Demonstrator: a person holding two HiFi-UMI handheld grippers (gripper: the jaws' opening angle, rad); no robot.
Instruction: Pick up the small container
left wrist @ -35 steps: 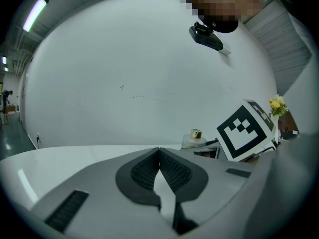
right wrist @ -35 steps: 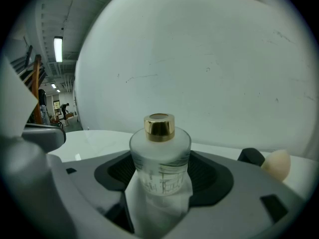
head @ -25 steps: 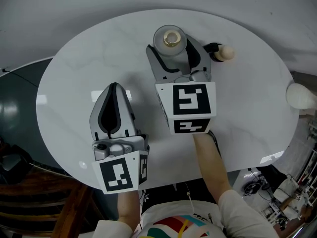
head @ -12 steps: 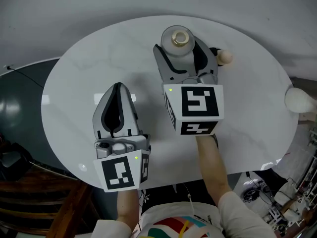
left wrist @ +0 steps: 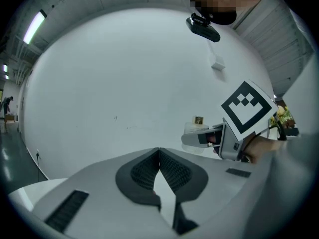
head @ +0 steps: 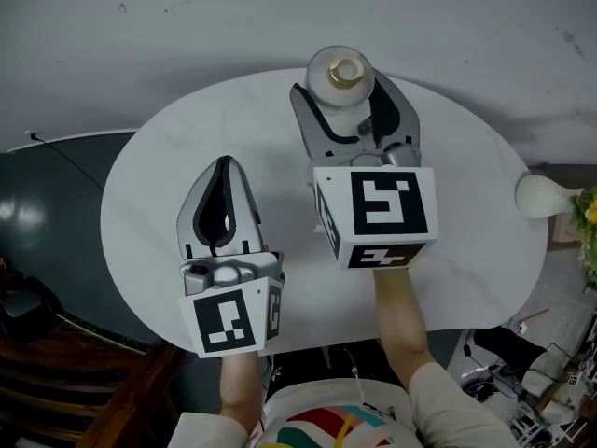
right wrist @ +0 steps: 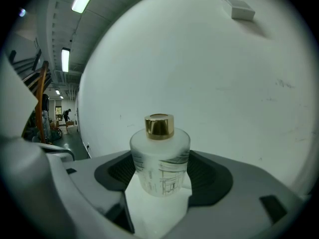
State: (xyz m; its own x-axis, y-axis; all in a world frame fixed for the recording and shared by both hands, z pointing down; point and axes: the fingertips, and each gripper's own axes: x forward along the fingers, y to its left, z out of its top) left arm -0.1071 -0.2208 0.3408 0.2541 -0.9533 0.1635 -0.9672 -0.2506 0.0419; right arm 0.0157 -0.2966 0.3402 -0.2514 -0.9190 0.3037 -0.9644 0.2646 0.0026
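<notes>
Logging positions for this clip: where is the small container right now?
The small container is gripped in the right tongs, over the far edge of the round table in the head view.

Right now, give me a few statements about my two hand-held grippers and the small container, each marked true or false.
1. The right hand-held gripper is shut on the small container. True.
2. The container's cap is black. False: it is gold.
3. The left hand-held gripper holds a second bottle. False: its jaws are together with nothing between them.
4. The container stands upright between the jaws. True.
5. The table below is dark wood. False: its top is white and rounded.
</notes>
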